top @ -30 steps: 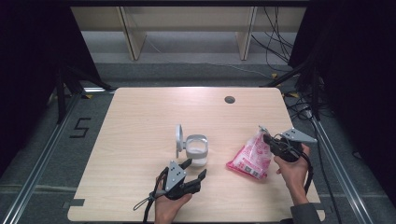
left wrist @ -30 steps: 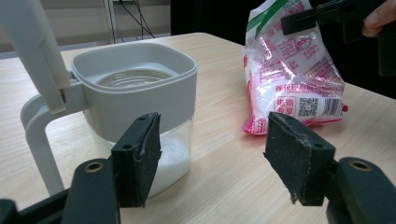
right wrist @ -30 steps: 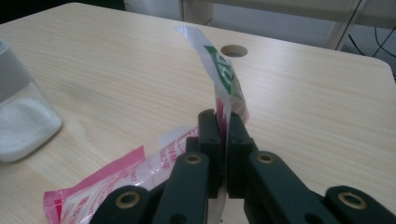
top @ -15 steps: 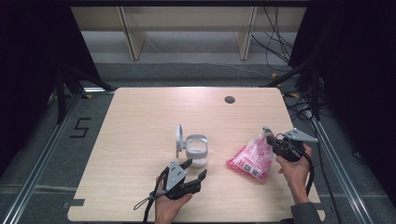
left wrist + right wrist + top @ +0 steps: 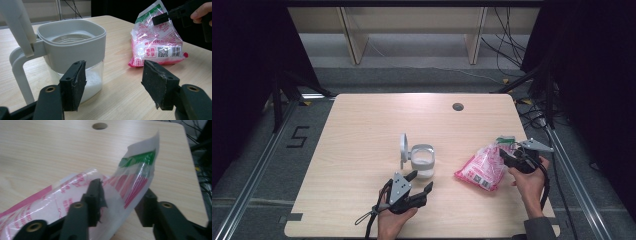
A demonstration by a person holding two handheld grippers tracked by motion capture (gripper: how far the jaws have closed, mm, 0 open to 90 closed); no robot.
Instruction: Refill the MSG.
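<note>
Light wooden table (image 5: 362,130) seen from above, two hand-held black two-jaw grippers near its front edge.

Right gripper (image 5: 508,156) at the table's right side, jaws parted and just been opening, with the top flap of a pink-and-white printed plastic bag of white powder (image 5: 483,169) standing between the fingers (image 5: 96,192). Bag's green-banded torn top (image 5: 140,158) curling up just beyond the fingertips; rest of the bag lying on the table on the side of the left-hand finger. One finger possibly touching the film, hard to tell through the glare; no visible pinch.

Left gripper (image 5: 421,182) near the front middle, fingers (image 5: 75,83) spread wide, nothing between them. Clear square jar with a grey plastic collar and handle (image 5: 422,161) just beyond the fingertips, close to one finger, partly filled with white powder, its grey hinged lid (image 5: 403,148) standing upright. Bag farther off past the other finger.
</note>
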